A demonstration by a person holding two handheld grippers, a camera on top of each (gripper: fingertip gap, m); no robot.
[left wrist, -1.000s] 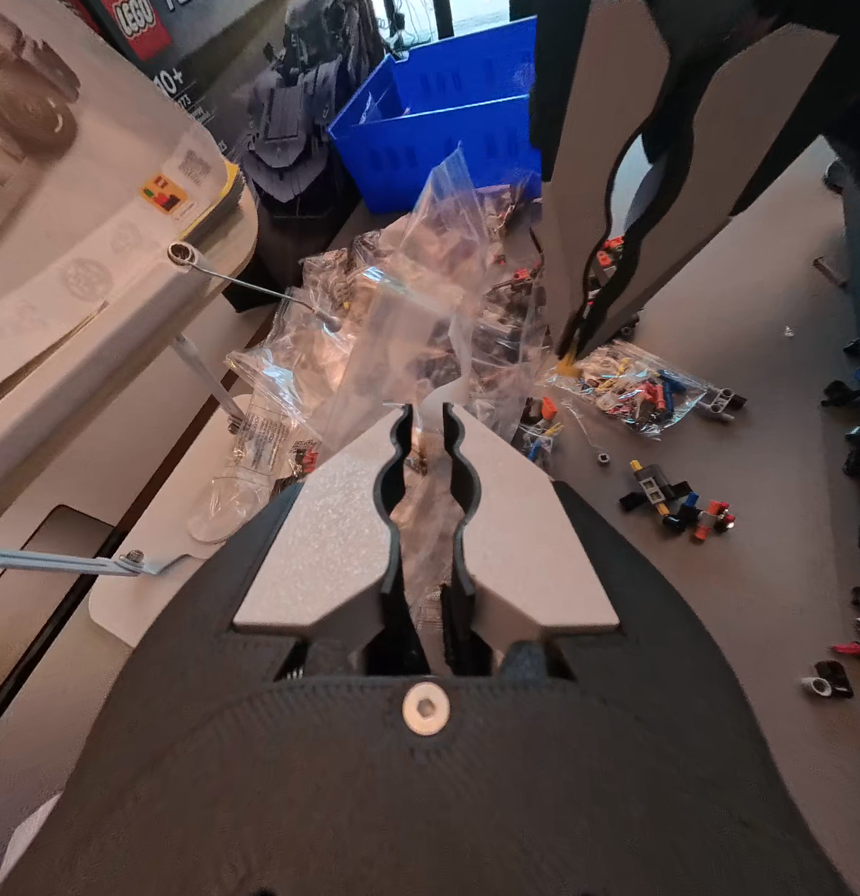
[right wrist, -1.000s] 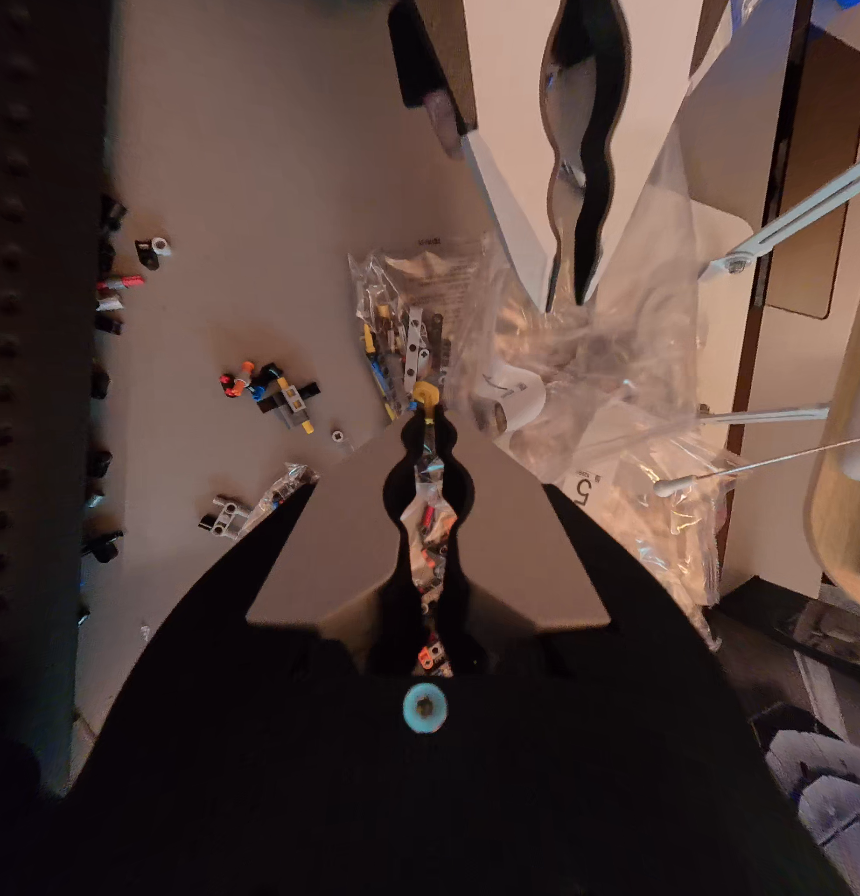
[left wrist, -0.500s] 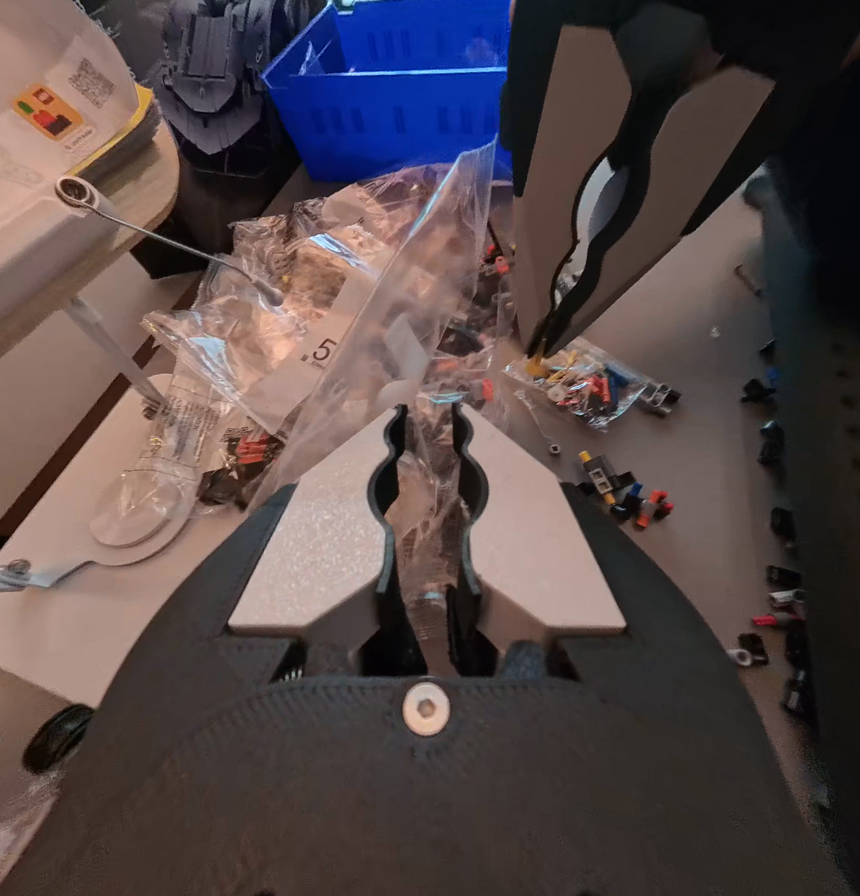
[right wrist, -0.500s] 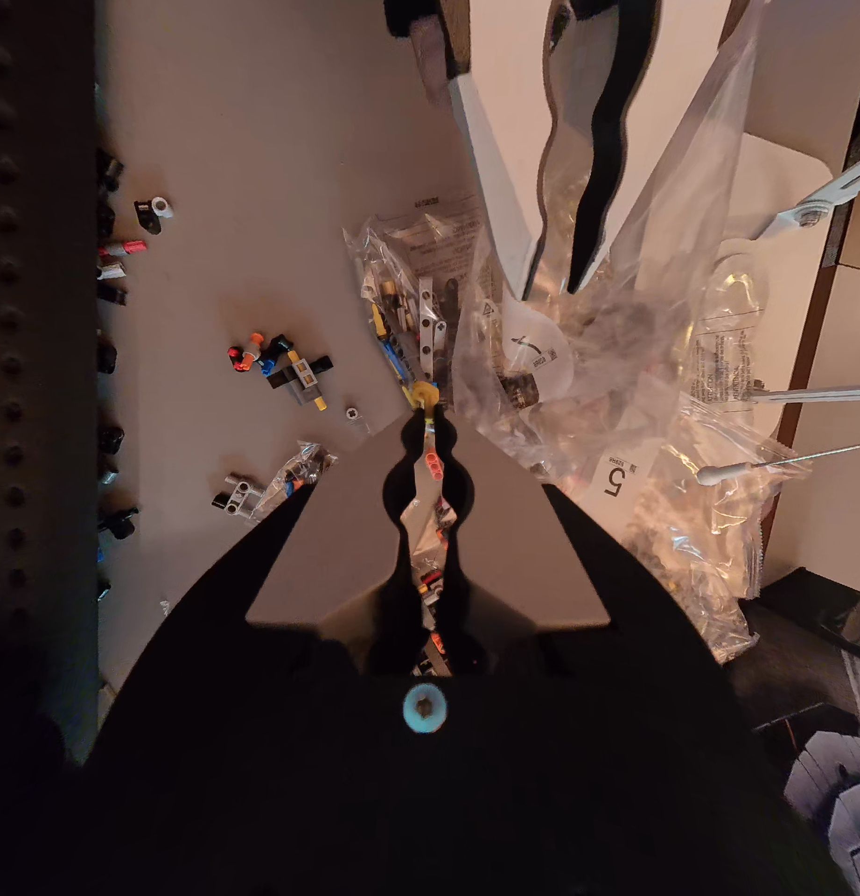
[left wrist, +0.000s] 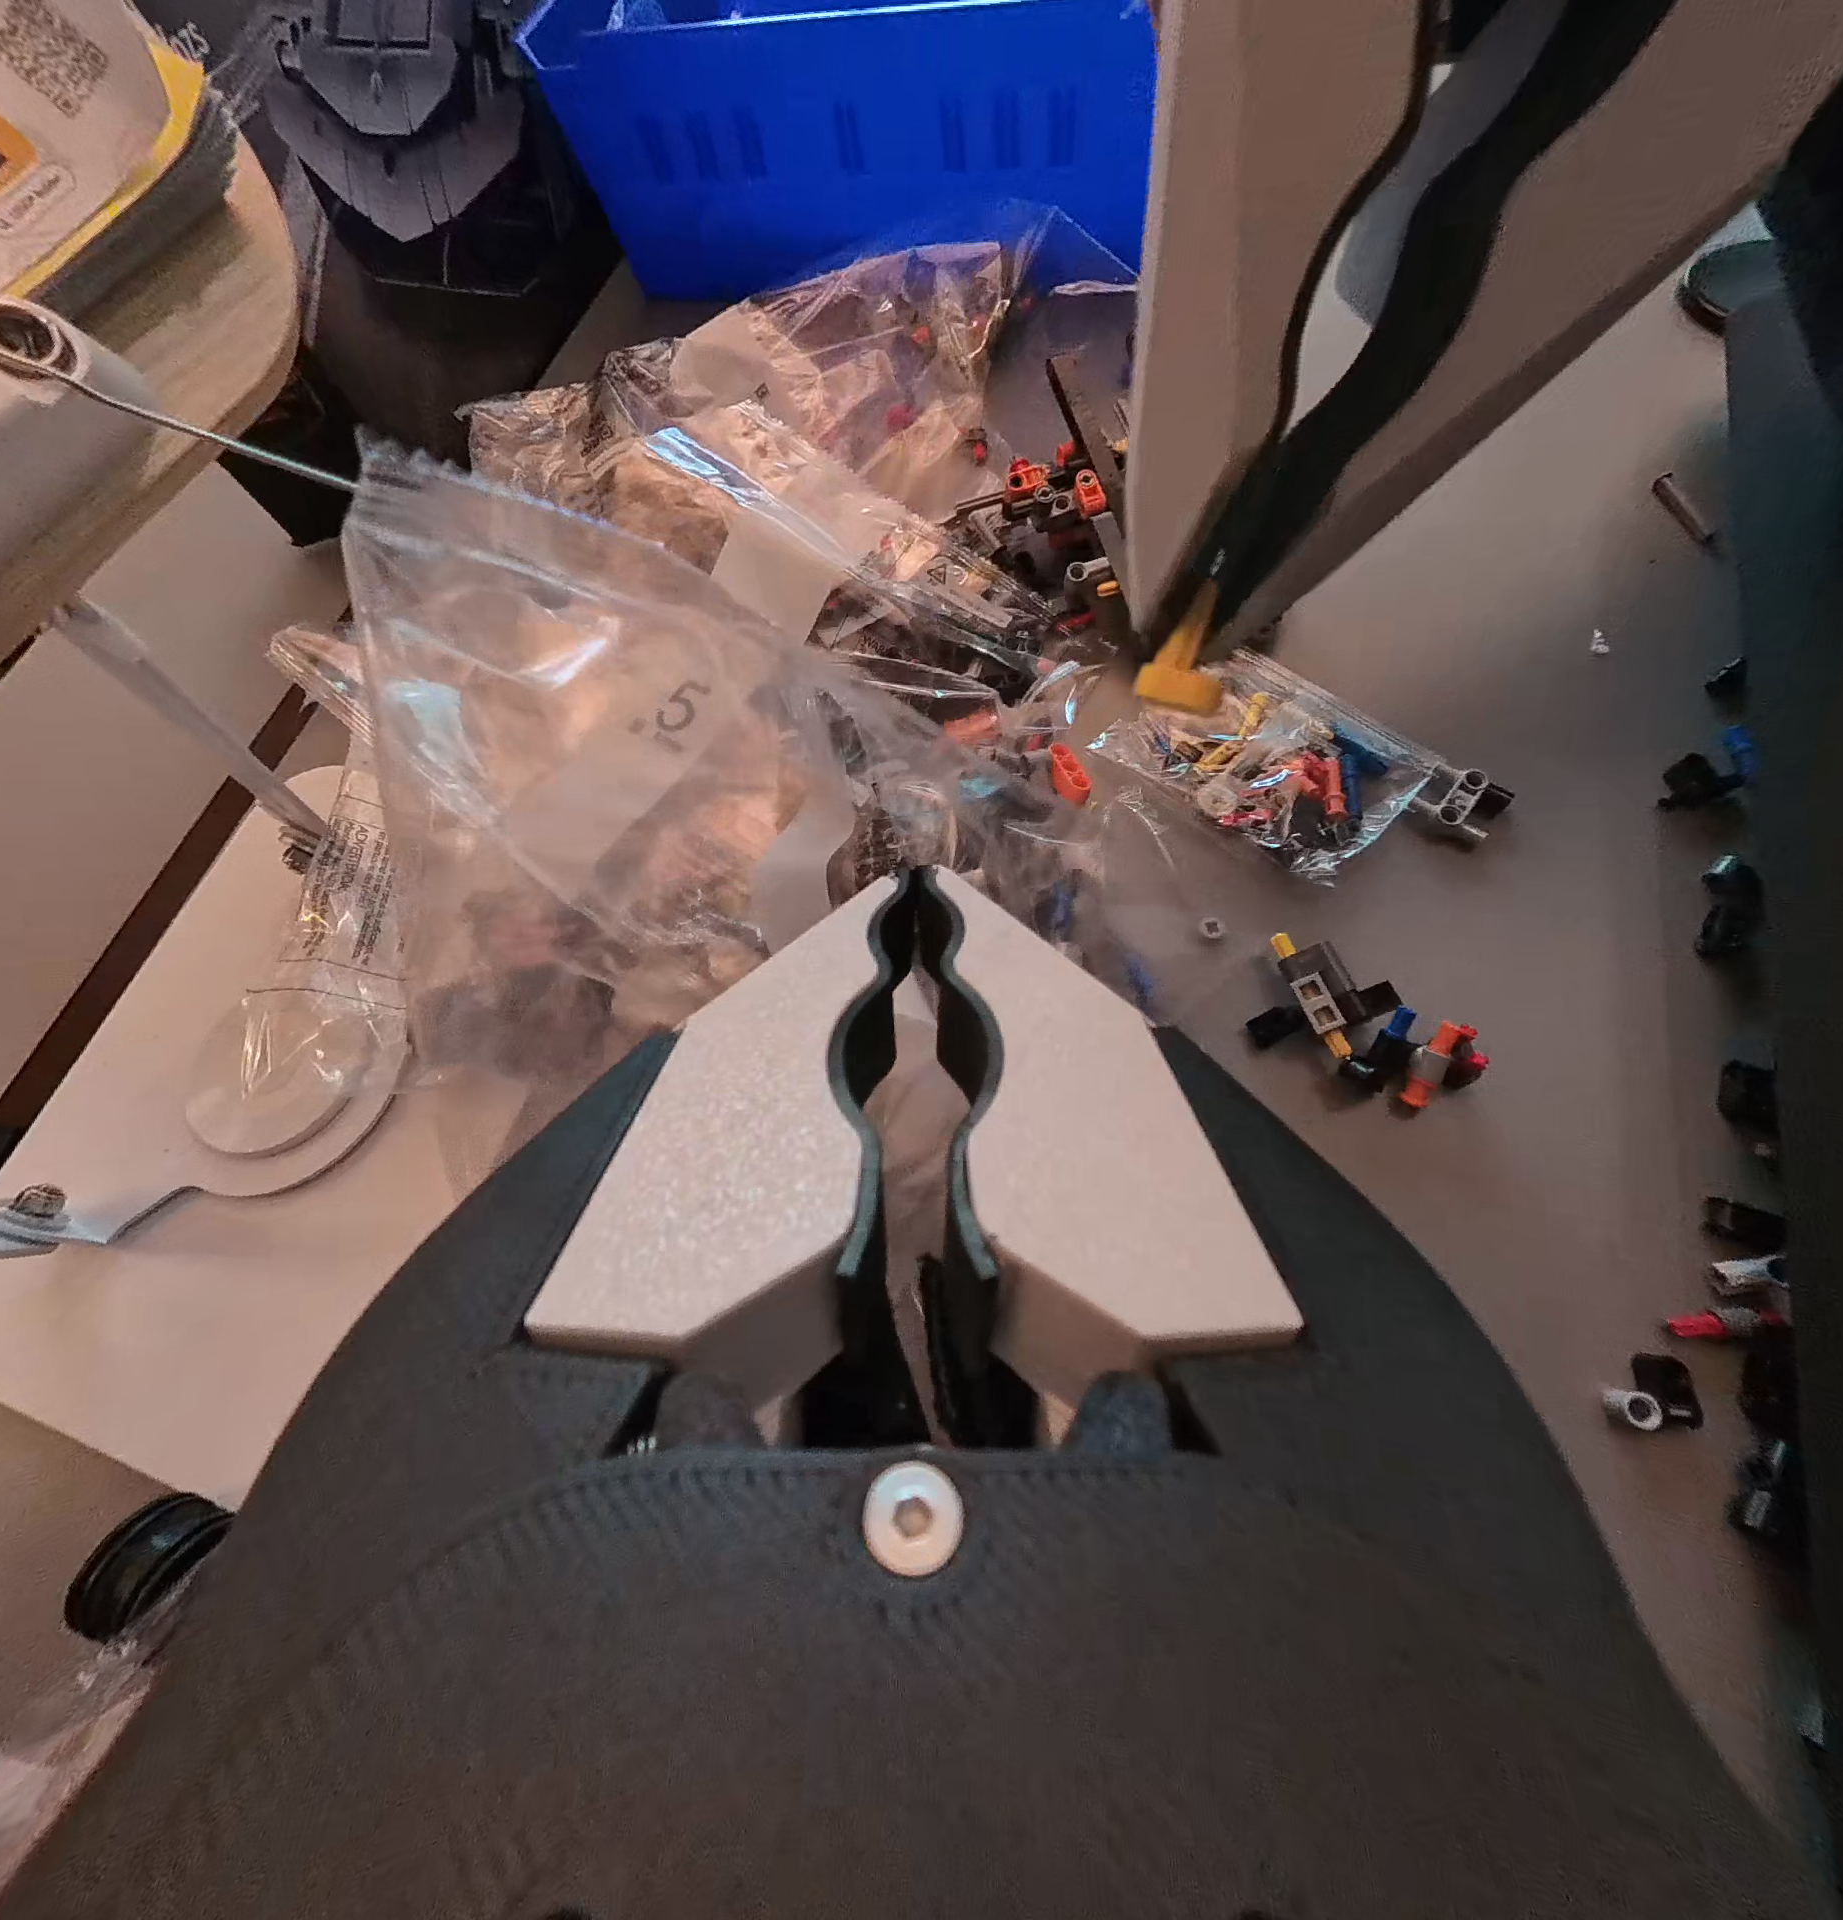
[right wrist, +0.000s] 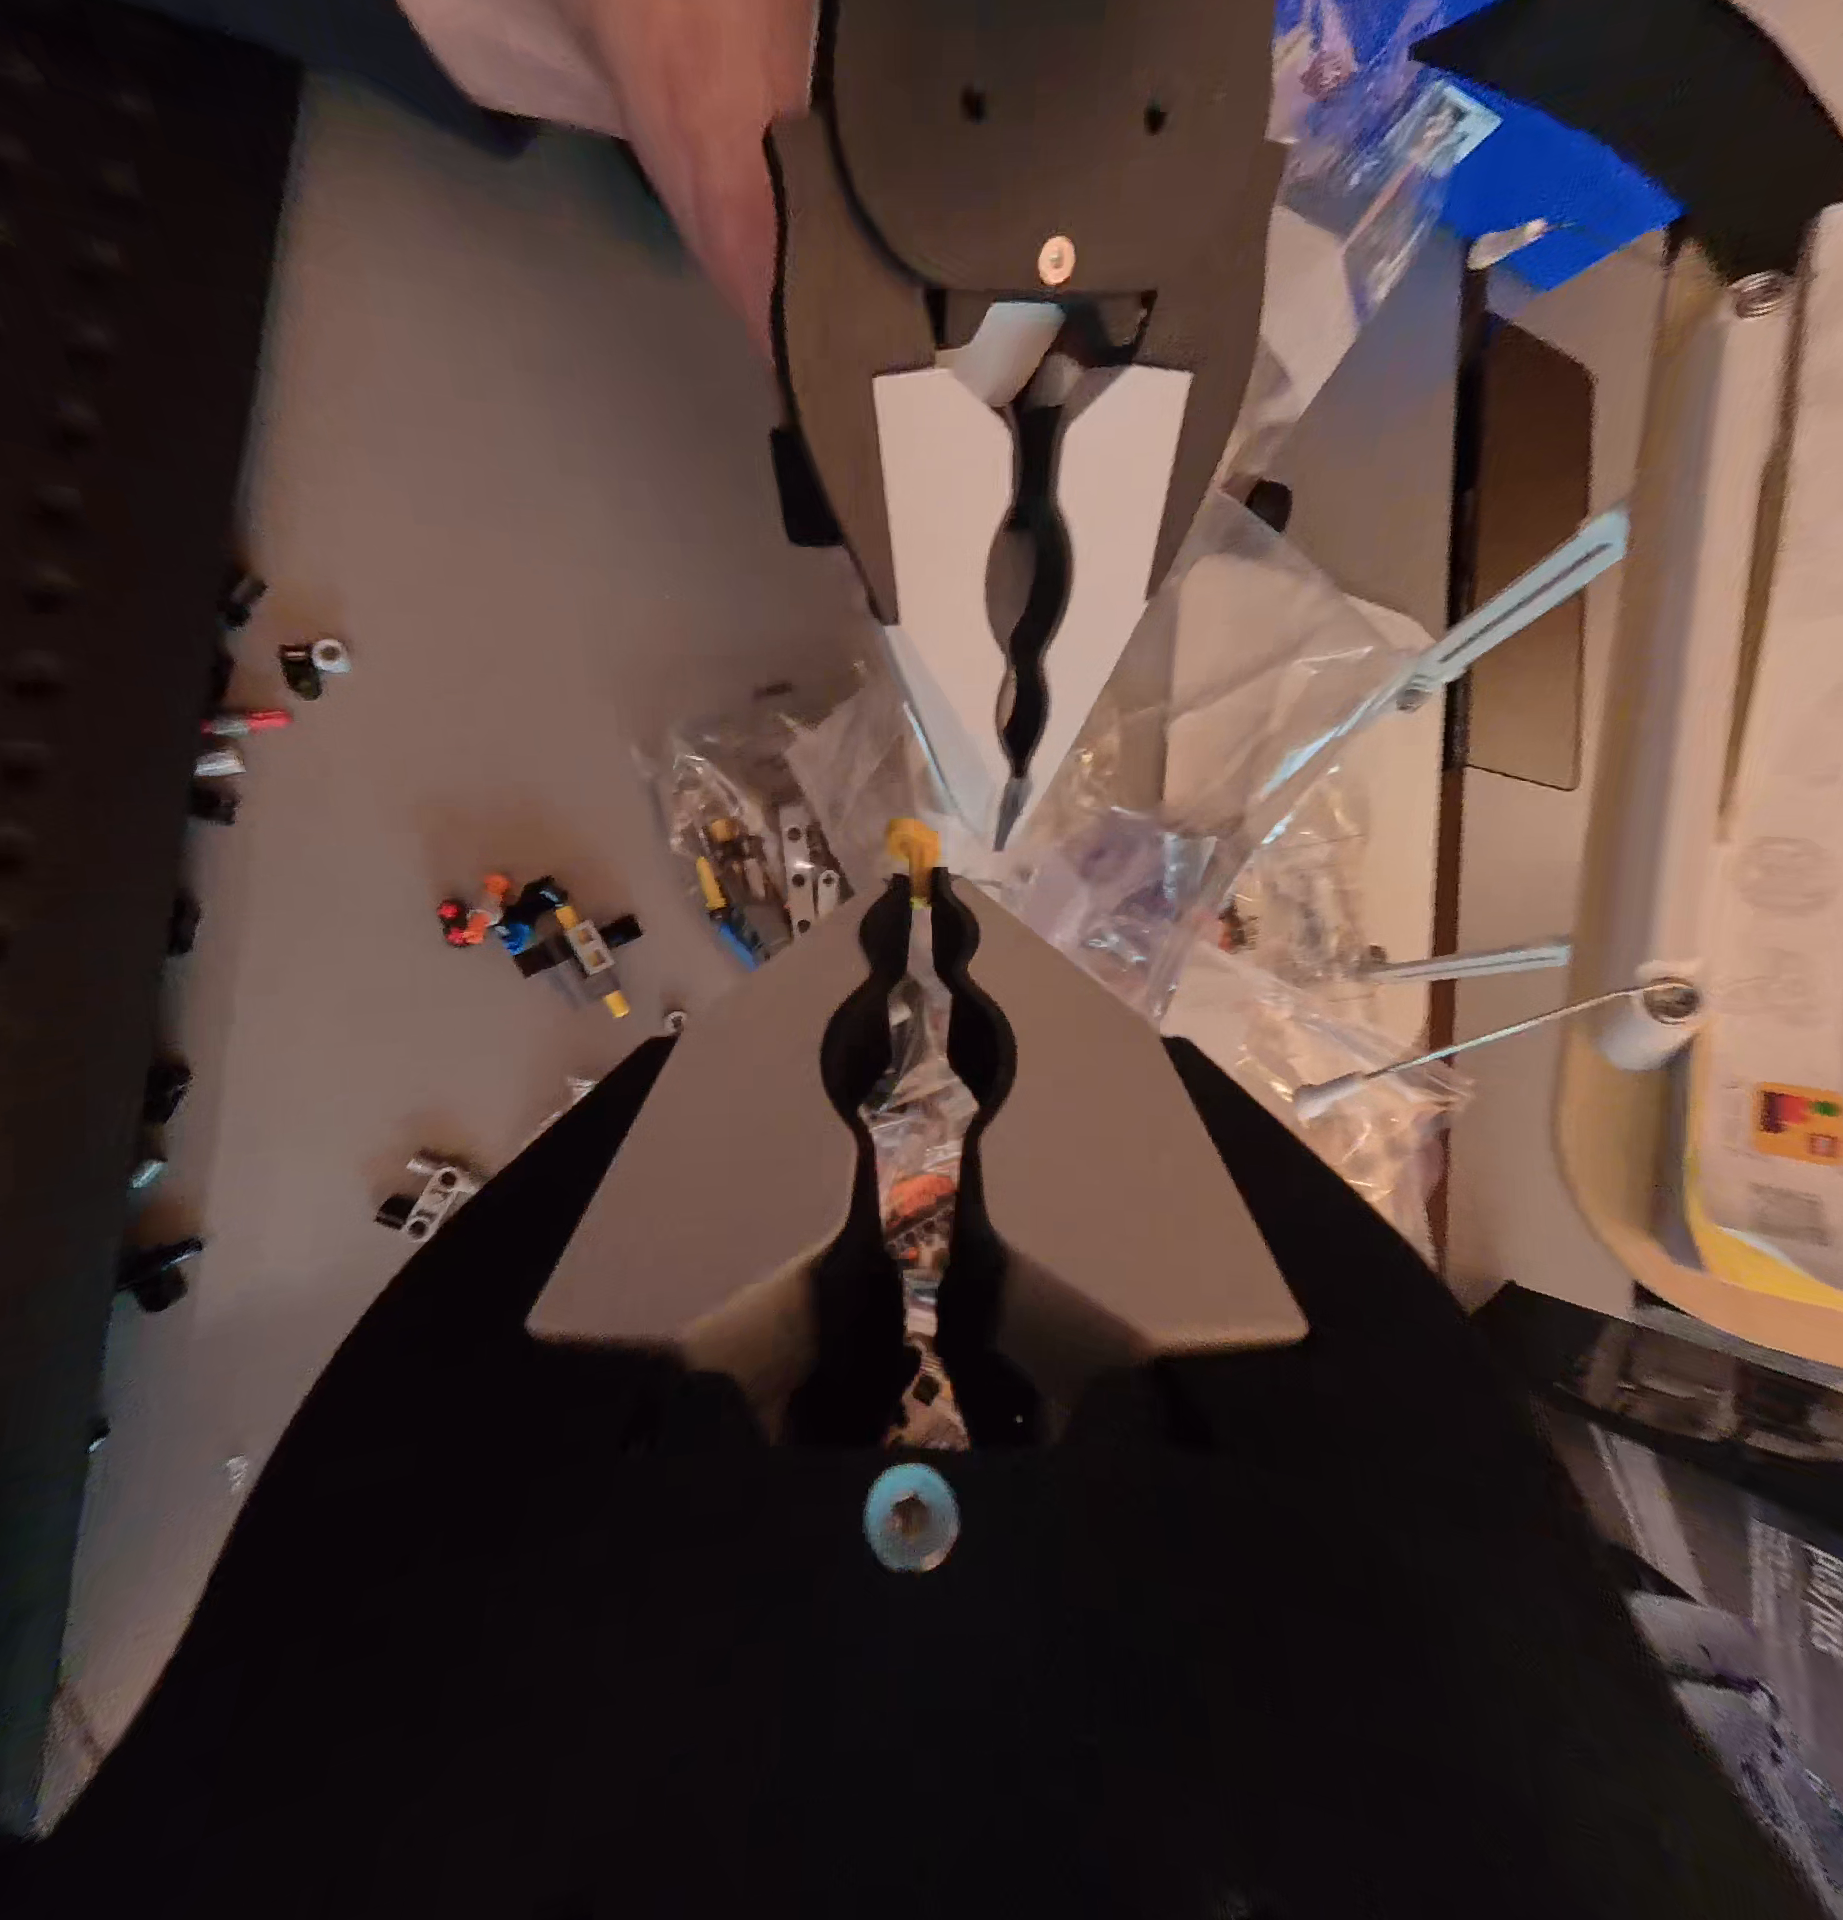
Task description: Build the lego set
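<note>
The left gripper (left wrist: 915,883) has its tips pinched together on the edge of a clear plastic bag (left wrist: 584,727), which billows toward the left of the frame. The right gripper (right wrist: 917,883) is clenched on a small yellow piece (right wrist: 912,842), its tip poking out beyond the fingers. Below it lies a small bag of coloured pieces (left wrist: 1281,774), with a little cluster of loose bricks (left wrist: 1353,1029) nearby on the grey table (left wrist: 1519,644). A blue bin (left wrist: 844,135) sits at the top.

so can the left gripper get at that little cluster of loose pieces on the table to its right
Probably yes. The loose cluster lies bare on the grey table, nothing over it. But the left gripper is shut, apparently on clear plastic from the bag, so it must let go first.
</note>
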